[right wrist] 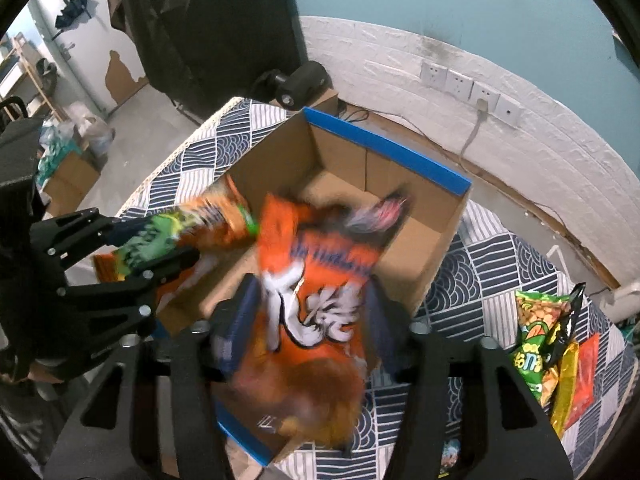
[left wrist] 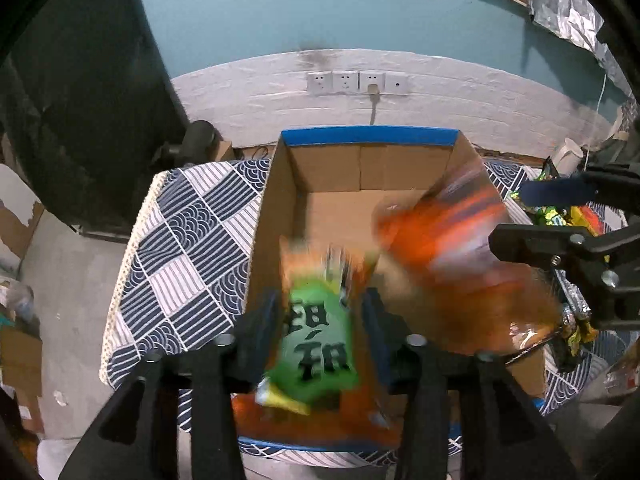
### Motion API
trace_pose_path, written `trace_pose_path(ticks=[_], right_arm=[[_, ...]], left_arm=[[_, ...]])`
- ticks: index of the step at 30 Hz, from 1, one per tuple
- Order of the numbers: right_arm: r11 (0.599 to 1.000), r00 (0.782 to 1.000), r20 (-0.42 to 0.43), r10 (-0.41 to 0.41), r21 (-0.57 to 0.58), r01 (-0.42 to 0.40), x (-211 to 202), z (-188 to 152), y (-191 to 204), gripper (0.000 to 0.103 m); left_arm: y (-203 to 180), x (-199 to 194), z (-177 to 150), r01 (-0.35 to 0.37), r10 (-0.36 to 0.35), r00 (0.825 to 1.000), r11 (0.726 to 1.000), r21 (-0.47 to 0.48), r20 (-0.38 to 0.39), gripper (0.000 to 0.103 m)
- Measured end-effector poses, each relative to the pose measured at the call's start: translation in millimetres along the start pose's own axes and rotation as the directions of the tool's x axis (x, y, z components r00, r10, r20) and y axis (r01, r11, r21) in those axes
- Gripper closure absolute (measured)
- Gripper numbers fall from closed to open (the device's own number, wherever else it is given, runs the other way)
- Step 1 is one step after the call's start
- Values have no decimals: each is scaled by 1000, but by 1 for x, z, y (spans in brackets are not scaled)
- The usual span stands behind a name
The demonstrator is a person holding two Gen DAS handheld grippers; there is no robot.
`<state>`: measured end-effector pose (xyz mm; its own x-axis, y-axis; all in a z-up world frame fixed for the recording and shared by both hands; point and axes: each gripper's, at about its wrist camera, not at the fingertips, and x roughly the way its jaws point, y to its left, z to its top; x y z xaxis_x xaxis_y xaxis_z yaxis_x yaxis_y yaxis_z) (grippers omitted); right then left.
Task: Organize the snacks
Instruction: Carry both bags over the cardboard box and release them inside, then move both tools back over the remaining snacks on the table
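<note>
A green-labelled snack bag [left wrist: 316, 344] and an orange chip bag [right wrist: 316, 308] are clamped lengthwise by the left hand-held gripper [left wrist: 320, 320] and right hand-held gripper [right wrist: 312, 308], directly above the cardboard box [left wrist: 276, 200].

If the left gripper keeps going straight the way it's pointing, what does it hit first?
Probably the cardboard box's bare floor: the left gripper, holding the green snack bag, aims into it. Depth is unclear.

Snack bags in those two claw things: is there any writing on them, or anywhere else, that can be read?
Green and orange snack bag in the left gripper: large black characters, too blurred to read.
Orange snack bag with white lettering in the right gripper: white and blue lettering, motion-blurred, unreadable.
Green peanut snack packet on the patterned cloth: yellow letters, too small to read.
Brown cardboard box with blue taped rim: no text.
</note>
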<state>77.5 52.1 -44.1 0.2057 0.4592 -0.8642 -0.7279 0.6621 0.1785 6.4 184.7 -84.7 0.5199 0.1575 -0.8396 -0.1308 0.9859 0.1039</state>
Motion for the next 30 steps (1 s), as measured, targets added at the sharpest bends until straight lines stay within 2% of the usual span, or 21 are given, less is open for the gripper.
trace_pose_path(ticks=[1,2,15,30], right_arm=[[1000,1000,8,-7,1,7,-1,0,0,33],[1000,1000,12,-12,0,12,-2,0,1,32],[998,998,31,-51,42,50,-23,-12,-17,29],[982,992,28,-122,150,116,-59,-50,-68,29]], left_arm=[[0,-1,0,-17,17,1000,1000,2,5,40],[-1,-3,0,-31,31,999,1000,3,15,37],[-15,-13,9,-4,4,1000,1000,4,26,35],[-76,-23,20,108,-109,994,992,64,6,35]])
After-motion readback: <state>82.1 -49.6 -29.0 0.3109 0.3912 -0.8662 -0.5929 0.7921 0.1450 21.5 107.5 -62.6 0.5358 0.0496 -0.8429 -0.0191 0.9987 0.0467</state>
